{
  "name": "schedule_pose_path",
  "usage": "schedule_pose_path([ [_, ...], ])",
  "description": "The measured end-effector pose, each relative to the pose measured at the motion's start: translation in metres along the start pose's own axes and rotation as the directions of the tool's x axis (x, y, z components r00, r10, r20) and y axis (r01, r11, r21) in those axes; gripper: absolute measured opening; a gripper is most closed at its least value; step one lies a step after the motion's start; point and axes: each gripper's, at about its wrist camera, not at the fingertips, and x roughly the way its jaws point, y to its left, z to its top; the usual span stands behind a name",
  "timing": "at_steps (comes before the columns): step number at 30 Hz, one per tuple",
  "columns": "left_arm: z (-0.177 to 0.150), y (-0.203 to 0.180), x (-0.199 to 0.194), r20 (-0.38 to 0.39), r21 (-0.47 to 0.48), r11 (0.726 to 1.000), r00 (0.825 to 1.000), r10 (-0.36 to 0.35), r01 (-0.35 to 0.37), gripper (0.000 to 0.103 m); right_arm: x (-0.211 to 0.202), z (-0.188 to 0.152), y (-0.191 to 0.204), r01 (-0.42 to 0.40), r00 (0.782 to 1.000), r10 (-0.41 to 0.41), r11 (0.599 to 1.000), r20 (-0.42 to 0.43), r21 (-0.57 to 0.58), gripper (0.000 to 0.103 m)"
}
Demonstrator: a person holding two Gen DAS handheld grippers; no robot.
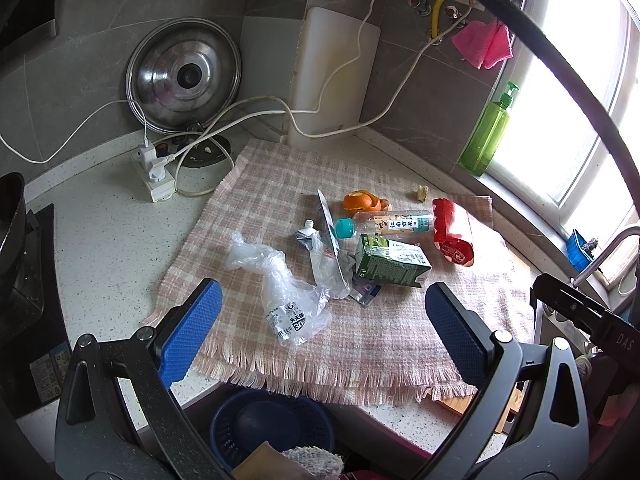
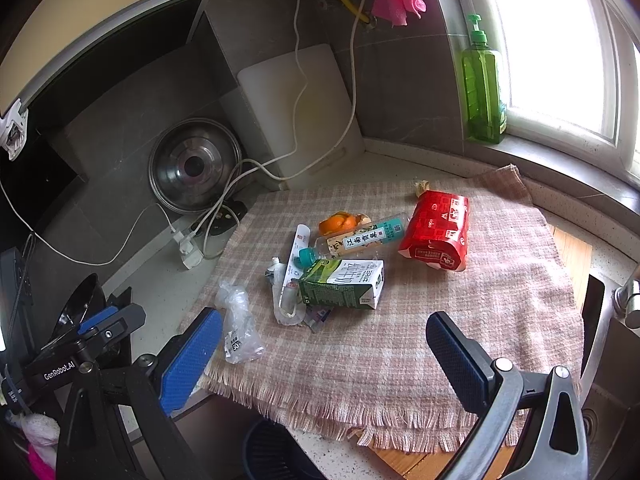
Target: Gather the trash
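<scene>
I am hovering both jaws spread and empty over the clumped trash, risking the crumpled plastic bag (image 1: 280, 292) at 6 o'clock slipping or dragging the milk carton (image 1: 390, 262) along.

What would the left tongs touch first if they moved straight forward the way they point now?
Probably the crumpled clear plastic bag, which lies nearest, between the open left tongs; the green carton sits further back. Depth is uncertain.

Blue basket (image 1: 272, 424) half hidden under counter edge; foil wrapper (image 1: 366, 292) mostly beneath green carton (image 1: 392, 262).
</scene>
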Motion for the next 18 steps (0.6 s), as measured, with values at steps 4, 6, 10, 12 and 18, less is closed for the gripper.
schedule_pose_path([
  [4,-0.001,0.002,0.003,-0.007,-0.009,1.000,1.000,0.011,-0.011,0.103,0.005,0.000,-0.001,-0.001,1.000,0.001,1.000,-0.008,0.004,0.103],
  [6,-0.001,0.007,0.006,-0.012,-0.022,1.000,1.000,0.013,-0.014,0.103,0.009,0.001,-0.004,0.001,1.000,-0.001,1.000,-0.016,0.004,0.103],
  [10,-0.002,0.020,0.013,-0.030,-0.050,0.999,0.999,0.011,-0.013,0.103,0.016,0.004,-0.009,-0.024,1.000,0.024,1.000,-0.014,-0.007,0.103],
  [12,0.000,0.033,0.020,-0.046,-0.069,0.998,0.999,0.002,-0.006,0.103,0.020,0.003,-0.012,-0.068,0.998,0.068,0.998,0.002,-0.002,0.103],
  [18,-0.003,0.055,0.045,-0.111,-0.137,0.990,0.993,-0.030,0.015,0.102,0.057,0.011,-0.025,-0.095,0.991,0.095,0.995,-0.092,0.011,0.102],
])
